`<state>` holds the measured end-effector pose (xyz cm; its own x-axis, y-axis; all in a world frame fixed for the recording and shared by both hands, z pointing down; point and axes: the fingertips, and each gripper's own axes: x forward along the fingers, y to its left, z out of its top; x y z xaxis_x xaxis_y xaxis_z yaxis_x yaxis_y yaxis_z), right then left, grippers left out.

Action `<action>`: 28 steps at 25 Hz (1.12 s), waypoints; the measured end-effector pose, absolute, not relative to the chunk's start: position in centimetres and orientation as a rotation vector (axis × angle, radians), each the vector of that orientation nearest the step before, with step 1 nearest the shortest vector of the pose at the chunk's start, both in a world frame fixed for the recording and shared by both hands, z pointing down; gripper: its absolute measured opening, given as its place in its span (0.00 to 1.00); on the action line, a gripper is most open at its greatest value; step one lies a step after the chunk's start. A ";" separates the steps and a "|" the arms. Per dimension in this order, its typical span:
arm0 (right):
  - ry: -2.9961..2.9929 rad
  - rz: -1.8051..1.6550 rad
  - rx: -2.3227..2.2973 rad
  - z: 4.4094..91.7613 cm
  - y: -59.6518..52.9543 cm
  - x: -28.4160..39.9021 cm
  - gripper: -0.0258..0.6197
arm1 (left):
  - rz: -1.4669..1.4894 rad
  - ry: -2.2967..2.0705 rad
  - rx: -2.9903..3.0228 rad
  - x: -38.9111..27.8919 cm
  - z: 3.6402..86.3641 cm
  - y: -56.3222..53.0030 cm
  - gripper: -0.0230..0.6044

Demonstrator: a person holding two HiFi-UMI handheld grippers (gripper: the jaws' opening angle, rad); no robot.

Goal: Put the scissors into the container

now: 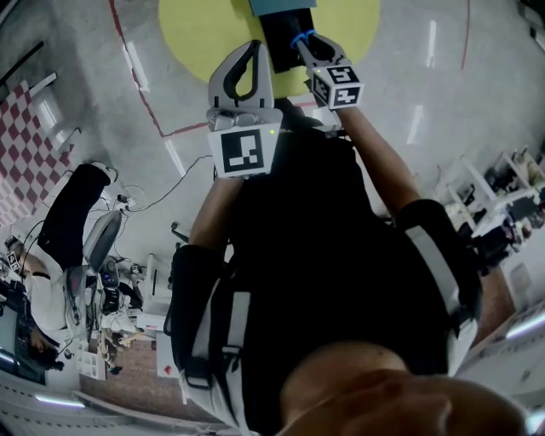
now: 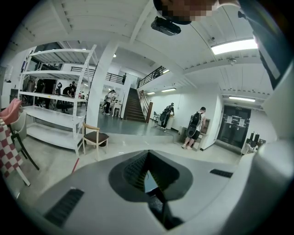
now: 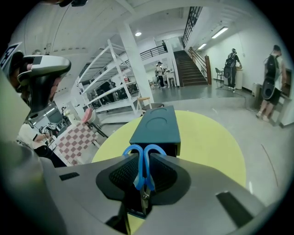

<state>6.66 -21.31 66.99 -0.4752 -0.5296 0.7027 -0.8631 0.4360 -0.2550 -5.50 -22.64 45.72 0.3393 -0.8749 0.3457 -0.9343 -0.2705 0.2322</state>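
Observation:
Blue-handled scissors point(image 3: 144, 161) are clamped in my right gripper point(image 3: 145, 178), which is shut on them. The handle loops stick out past the jaws and the blades point back toward the camera. Just beyond stands the dark teal container point(image 3: 156, 126), a long box on a round yellow table point(image 3: 206, 147). In the head view the right gripper point(image 1: 305, 46) hovers at the near end of the container point(image 1: 285, 24), with the scissors point(image 1: 301, 37) at its tip. My left gripper point(image 1: 253, 48) is held beside it, shut and empty. The left gripper point(image 2: 148, 155) points out into the hall.
A red line point(image 1: 136, 81) curves on the floor round the yellow table point(image 1: 200, 30). A seated person point(image 1: 60, 230) and cluttered desks are at the left. White shelving point(image 2: 55, 101), a wooden chair point(image 2: 94, 137) and a checkered table point(image 3: 76, 140) stand nearby. People stand far off.

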 end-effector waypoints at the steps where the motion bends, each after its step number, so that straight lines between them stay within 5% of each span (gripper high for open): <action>1: -2.151 0.823 1.165 67.3 -21.2 6.7 0.15 | 0.209 -1.595 2.218 -5.6 45.7 -22.7 0.03; 28: -1.917 0.834 1.110 72.6 -23.3 4.8 0.15 | 0.211 -1.586 2.197 -7.6 46.4 -23.8 0.03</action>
<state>4.80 -23.28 72.58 -0.3374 -0.4046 0.8500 -0.8977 0.4100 -0.1612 -7.62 -23.80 46.42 0.3375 -0.8698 0.3599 -0.9337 -0.2608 0.2455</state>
